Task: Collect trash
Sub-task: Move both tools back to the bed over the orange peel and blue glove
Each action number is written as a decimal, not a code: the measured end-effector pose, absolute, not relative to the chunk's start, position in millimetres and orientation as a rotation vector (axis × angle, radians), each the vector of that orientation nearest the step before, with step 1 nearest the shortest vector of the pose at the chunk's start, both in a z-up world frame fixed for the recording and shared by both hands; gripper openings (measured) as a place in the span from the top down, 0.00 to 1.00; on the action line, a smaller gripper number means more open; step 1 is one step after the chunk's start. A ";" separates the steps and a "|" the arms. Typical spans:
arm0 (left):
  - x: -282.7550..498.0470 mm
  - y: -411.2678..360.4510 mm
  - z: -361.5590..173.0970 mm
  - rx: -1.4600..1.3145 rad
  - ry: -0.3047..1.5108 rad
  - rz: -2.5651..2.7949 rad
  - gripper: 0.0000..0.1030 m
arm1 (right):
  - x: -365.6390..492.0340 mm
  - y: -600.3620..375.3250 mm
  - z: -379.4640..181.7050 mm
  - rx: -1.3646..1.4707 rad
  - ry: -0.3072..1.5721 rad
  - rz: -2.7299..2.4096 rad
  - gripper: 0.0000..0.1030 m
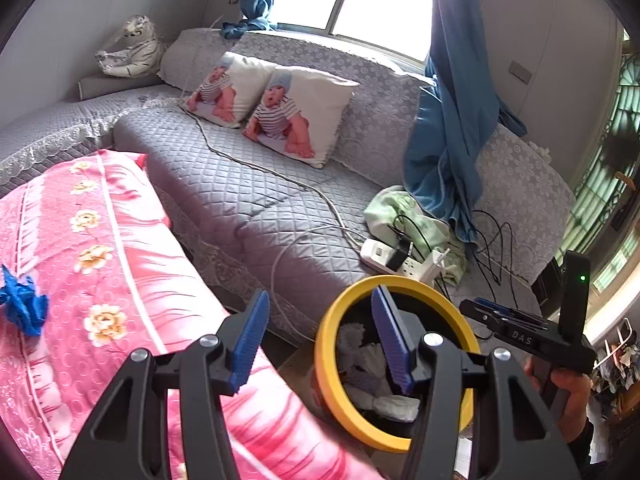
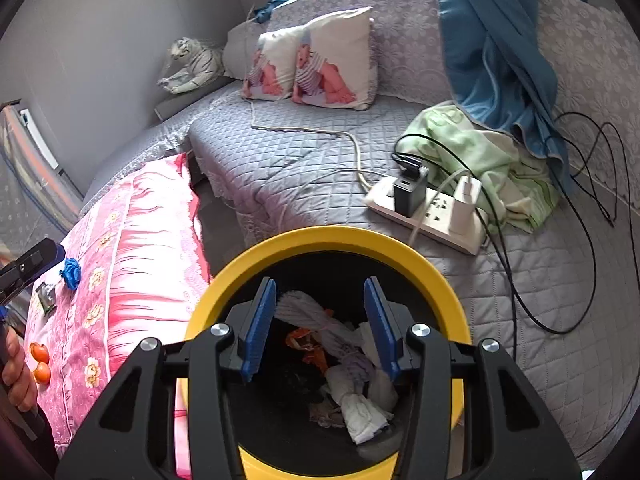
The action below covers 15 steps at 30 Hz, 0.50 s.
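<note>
A yellow-rimmed bin (image 2: 332,236) stands on the floor between the pink-covered surface and the grey sofa, holding crumpled white tissues (image 2: 360,404) and an orange wrapper (image 2: 308,344). My right gripper (image 2: 320,328) hangs open and empty right over the bin's mouth. My left gripper (image 1: 320,340) is open and empty, above the edge of the pink cover (image 1: 120,264) with the bin (image 1: 332,320) to its right. A crumpled blue scrap (image 1: 24,304) lies on the pink cover at far left; it also shows in the right wrist view (image 2: 71,273). The right gripper shows in the left wrist view (image 1: 500,312).
The grey quilted sofa (image 1: 248,184) carries two baby-print cushions (image 1: 296,116), a white power strip (image 2: 428,212) with chargers and cables, a green cloth (image 2: 492,160) and a blue curtain (image 1: 448,140). Two orange fruits (image 2: 40,362) and a small dark packet (image 2: 46,298) lie on the pink cover.
</note>
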State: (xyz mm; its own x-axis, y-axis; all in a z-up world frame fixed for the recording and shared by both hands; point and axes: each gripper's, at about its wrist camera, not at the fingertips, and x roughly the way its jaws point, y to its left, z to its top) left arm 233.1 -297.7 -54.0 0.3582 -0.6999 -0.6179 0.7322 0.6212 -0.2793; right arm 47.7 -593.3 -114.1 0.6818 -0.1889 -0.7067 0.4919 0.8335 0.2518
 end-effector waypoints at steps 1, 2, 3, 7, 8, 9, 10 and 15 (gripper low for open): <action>237.1 -286.4 -51.7 0.050 0.763 -0.899 0.50 | 54.3 -585.7 -110.8 0.440 0.726 -0.374 0.57; 241.7 -273.2 -50.1 0.053 0.756 -0.870 0.50 | 61.8 -577.6 -108.1 0.429 0.726 -0.347 0.57; 245.6 -260.5 -48.9 0.052 0.753 -0.845 0.50 | 69.4 -568.9 -105.9 0.418 0.726 -0.321 0.57; 259.2 -200.2 -45.7 0.029 0.746 -0.742 0.50 | 104.1 -533.3 -100.7 0.382 0.732 -0.217 0.57; 261.7 -185.0 -44.6 0.020 0.745 -0.720 0.50 | 113.9 -523.4 -100.0 0.373 0.735 -0.187 0.57; 262.8 -168.9 -44.2 0.014 0.743 -0.694 0.50 | 123.2 -512.4 -99.1 0.362 0.738 -0.159 0.57; 263.3 -152.2 -43.9 0.009 0.740 -0.669 0.50 | 132.9 -501.4 -98.0 0.350 0.739 -0.129 0.57; 257.2 -75.5 -44.1 -0.017 0.731 -0.543 0.45 | 180.1 -439.2 -90.9 0.283 0.748 0.014 0.57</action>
State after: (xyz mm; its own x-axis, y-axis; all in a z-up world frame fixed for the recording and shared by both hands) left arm 257.2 -75.5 -44.1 0.6135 -0.4772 -0.6293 0.4652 0.8622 -0.2003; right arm 180.1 -439.2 -90.9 0.7349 0.1129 -0.6687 0.0879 0.9619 0.2590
